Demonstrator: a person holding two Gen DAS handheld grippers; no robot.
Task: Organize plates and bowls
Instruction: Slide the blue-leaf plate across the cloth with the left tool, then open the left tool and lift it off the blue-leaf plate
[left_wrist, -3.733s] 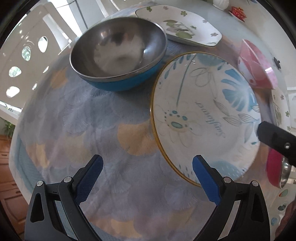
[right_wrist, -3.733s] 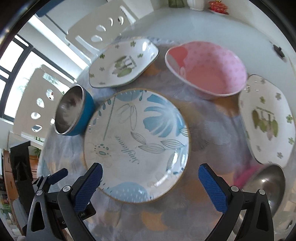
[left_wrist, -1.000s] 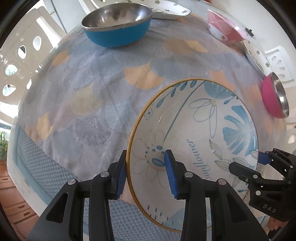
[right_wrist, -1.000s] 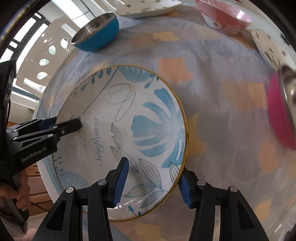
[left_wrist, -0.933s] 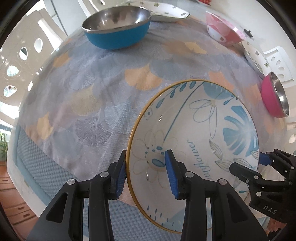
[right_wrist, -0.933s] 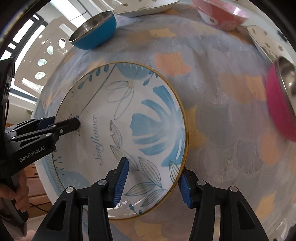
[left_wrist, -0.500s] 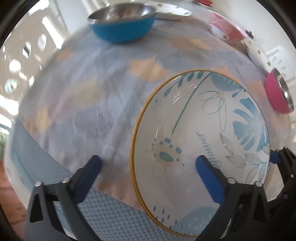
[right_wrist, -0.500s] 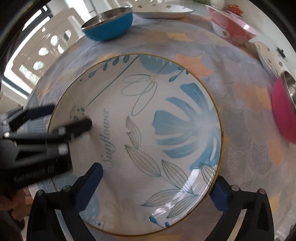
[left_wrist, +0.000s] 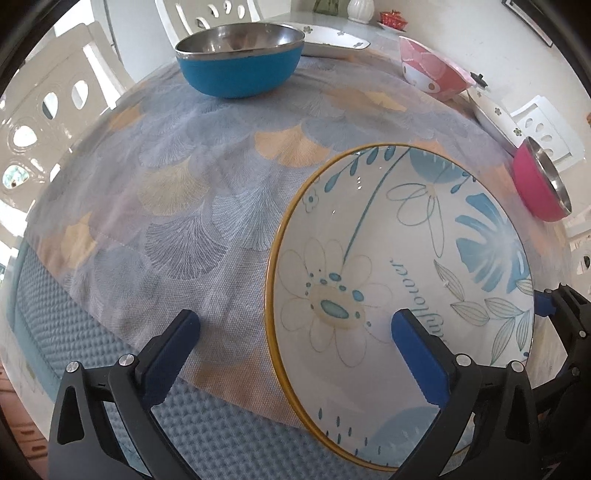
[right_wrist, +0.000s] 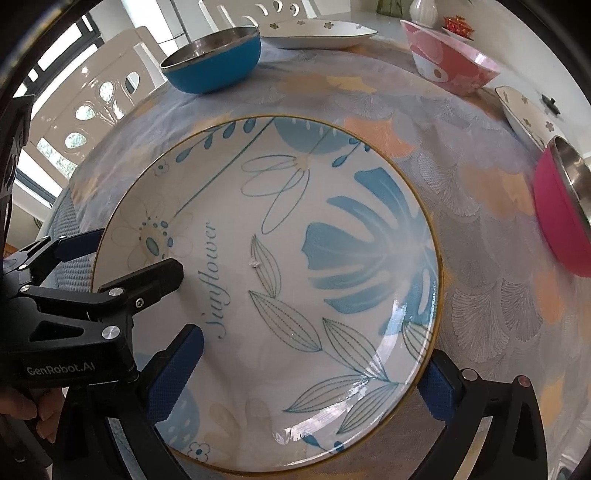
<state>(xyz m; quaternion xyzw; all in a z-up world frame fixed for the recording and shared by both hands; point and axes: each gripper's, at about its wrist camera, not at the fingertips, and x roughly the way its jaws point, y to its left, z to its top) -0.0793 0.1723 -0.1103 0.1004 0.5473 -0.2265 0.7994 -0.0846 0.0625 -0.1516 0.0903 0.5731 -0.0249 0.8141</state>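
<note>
floral tablecloth (left_wrist: 207, 192) | white chairs (left_wrist: 48, 107); white vase (left_wrist: 360, 9); red ornament (left_wrist: 393, 17)

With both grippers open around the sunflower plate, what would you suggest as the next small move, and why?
Probably back both grippers away from the sunflower plate and turn toward the blue steel bowl. The left gripper and right gripper both have their jaws wide open astride the plate's near rim, gripping nothing, and the plate lies flat on the tablecloth, seemingly placed. The bowls farther back look unsorted.
</note>
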